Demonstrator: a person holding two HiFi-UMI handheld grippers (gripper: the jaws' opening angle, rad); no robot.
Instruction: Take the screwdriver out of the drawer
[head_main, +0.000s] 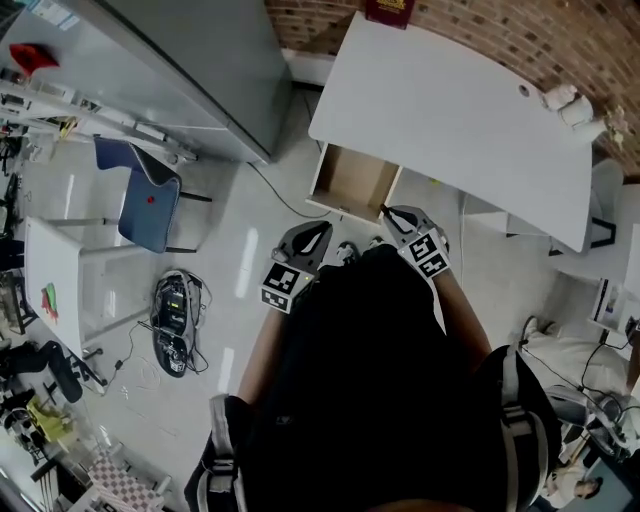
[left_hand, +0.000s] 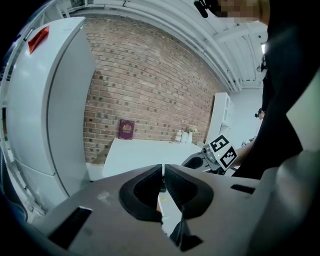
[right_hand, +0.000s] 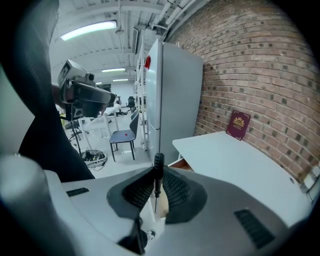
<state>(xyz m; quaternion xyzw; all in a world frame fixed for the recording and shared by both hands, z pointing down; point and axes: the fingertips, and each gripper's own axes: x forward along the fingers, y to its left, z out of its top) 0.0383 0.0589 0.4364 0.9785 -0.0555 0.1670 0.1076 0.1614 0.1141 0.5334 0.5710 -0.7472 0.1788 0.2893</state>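
Beside the open drawer (head_main: 352, 182) front corner | screwdriver (right_hand: 158, 172) stood upright in right gripper (right_hand: 156, 192) — jaws clamped on its black handle | left gripper (left_hand: 163, 174) jaws pressed together, empty | judged light, stiff, slim — might pivot; handle was the best hold
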